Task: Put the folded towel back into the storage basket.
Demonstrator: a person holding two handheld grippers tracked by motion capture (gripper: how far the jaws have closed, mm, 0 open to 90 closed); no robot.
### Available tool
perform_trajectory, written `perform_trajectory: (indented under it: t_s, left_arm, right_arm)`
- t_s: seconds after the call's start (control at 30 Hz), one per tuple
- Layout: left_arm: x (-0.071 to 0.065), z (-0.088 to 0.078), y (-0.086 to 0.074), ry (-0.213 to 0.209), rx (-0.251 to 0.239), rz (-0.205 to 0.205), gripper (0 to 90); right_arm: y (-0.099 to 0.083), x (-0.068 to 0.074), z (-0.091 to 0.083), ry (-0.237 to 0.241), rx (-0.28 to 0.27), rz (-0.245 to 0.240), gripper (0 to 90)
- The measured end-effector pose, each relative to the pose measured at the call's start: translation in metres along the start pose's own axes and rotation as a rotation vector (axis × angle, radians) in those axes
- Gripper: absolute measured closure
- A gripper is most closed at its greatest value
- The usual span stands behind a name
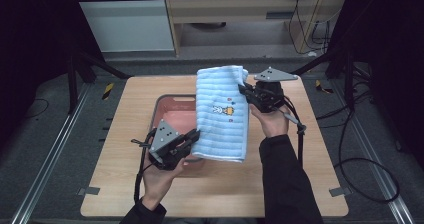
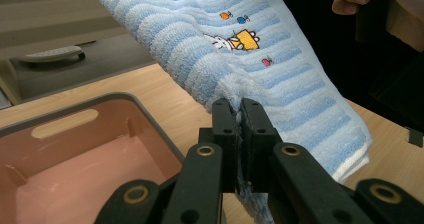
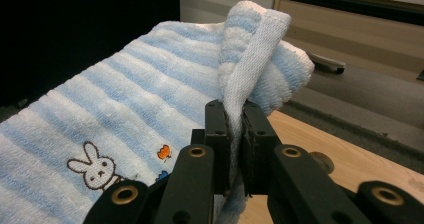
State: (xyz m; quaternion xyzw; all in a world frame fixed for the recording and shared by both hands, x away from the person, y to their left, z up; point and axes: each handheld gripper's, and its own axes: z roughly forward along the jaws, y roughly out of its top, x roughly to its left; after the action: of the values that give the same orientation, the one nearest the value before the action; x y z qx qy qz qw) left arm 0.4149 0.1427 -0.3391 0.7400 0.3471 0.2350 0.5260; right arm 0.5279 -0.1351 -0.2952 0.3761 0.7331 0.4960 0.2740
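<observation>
Towel: a blue-and-white striped towel [image 1: 222, 114] with a small rabbit motif [image 1: 218, 109], held up in the air above the table [image 1: 310, 184] and stretched between two hand-held grippers; it hangs over the right side of the basin
Left gripper: the left gripper [image 1: 194, 136] sits at about 7 o'clock from the towel's middle, its jaws clamped together on the towel's lower edge [image 2: 239, 115]
Right gripper: the right gripper [image 1: 245, 90] sits at about 1 o'clock from the towel's middle, its jaws pinched shut on a folded-over upper corner [image 3: 235, 106]
Basin: a pink basin [image 1: 172, 119] with a grey rim lies on the table, at about 9 o'clock from the towel, and looks empty inside
Grip risk, left: the jaws seem to hold just a thin bunch of terry near the hem; a pull away from the other hand could drag the cloth out of the pads
Grip risk, right: the corner is doubled and only its edge sits between the pads, so the layers may slide apart and one may slip free
Sag risk: the lower end hangs loose below the left grip; if lowered unevenly it could catch on the basin rim or land crumpled on the wood
Cable risk: the trailing cable [image 1: 300, 134] by the right wrist could snag the sleeve on a wide swing
</observation>
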Motion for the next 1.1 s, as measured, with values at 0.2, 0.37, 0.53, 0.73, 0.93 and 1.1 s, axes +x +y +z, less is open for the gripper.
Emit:
perform_trajectory:
  t_s: [0.2,0.37,0.53,0.73,0.93,1.1]
  left_arm:
    - [0.014,-0.007,0.001,0.027,-0.013,-0.014,85.9]
    - [0.024,-0.012,0.002,0.049,-0.016,-0.022,85.9]
    - [0.034,-0.018,0.002,0.076,-0.018,-0.029,86.0]
    - [0.047,-0.026,-0.001,0.107,-0.018,-0.042,85.9]
    - [0.059,-0.031,-0.006,0.129,-0.011,-0.055,86.0]
    - [0.068,-0.033,-0.011,0.147,0.004,-0.061,85.9]
  right_arm:
    - [0.013,0.01,0.016,0.012,0.0,-0.002,84.1]
    - [0.018,0.015,0.025,0.022,-0.007,-0.001,84.1]
    - [0.025,0.022,0.039,0.035,-0.005,-0.003,84.1]
    - [0.03,0.034,0.057,0.056,-0.004,-0.01,84.1]
    - [0.032,0.042,0.07,0.07,0.0,-0.017,84.1]
    - [0.032,0.048,0.082,0.077,0.007,-0.015,84.1]
